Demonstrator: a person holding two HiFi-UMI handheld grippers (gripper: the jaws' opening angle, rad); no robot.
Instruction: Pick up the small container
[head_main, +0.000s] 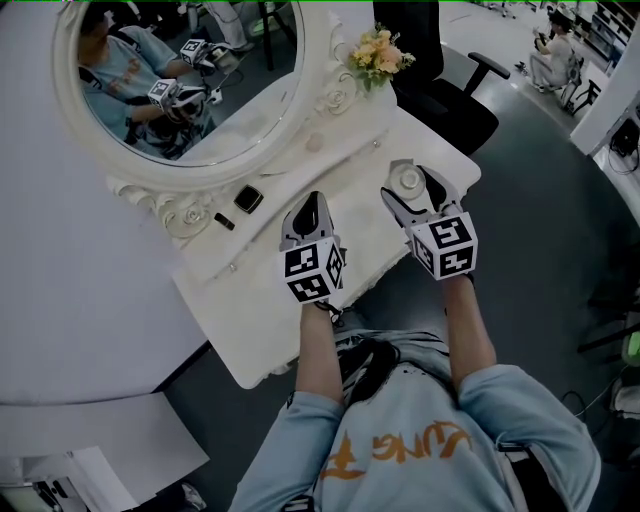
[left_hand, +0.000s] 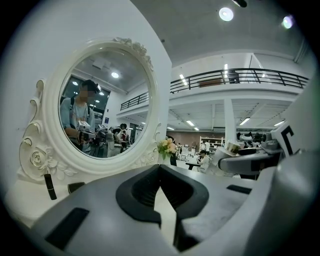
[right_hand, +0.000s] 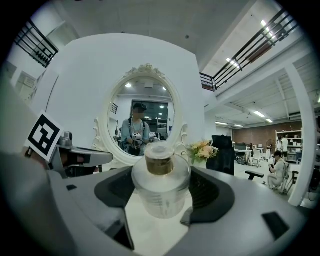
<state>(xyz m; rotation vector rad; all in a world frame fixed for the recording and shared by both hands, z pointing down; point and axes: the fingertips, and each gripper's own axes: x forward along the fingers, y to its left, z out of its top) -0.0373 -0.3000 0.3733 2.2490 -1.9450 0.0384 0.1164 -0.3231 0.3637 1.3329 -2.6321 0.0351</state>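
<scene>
The right gripper (head_main: 411, 186) clamps its 2 jaws on the small container (right_hand: 161, 185) near the surface's (head_main: 250, 300) 3 o'clock edge, seemingly poised to lift, while the left gripper (head_main: 313, 203), closed and empty, hovers at its 9 o'clock.

In front of you a white table (head_main: 250, 335) is standing against a curved white wall (head_main: 60, 300). It is carrying an oval mirror (head_main: 190, 85) in a carved frame, with flowers (head_main: 378, 55) at its far corner. A black chair (head_main: 445, 95) is sitting just behind it on the grey floor (head_main: 540, 240). Overhead, round lights (left_hand: 226, 13) are shining, and a railed balcony (left_hand: 240, 76) is running above a white column (left_hand: 229, 122). A person (head_main: 555, 50) is sitting at the far side.
</scene>
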